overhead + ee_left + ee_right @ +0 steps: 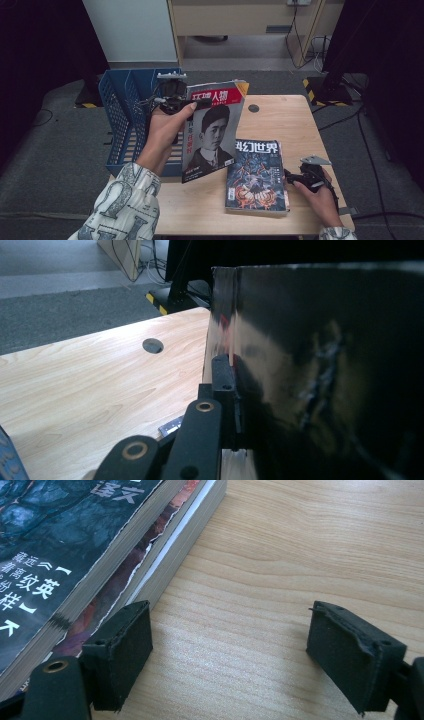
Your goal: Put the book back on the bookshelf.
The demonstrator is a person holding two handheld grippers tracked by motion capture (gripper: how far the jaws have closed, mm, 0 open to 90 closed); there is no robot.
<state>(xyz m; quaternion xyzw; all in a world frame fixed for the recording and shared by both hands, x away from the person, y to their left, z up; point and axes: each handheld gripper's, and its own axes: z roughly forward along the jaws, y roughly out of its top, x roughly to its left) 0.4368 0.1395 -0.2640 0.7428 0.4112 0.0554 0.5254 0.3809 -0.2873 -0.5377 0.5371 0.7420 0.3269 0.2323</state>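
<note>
High view: our left gripper [176,104] clamps the portrait magazine [212,131] upright at its top edge, above the table [295,125] just beside the blue file rack [117,120]; a thin pinch, so the floppy cover could sag or slip on the way into a slot. Left gripper view: jaws tight on the glossy cover [320,365]; pale wood, grey carpet beyond. Right gripper view: our right gripper [230,655] stands wide and empty beside the stacked magazines [90,555], one pad near their spines; a nudge could shift them.
</note>
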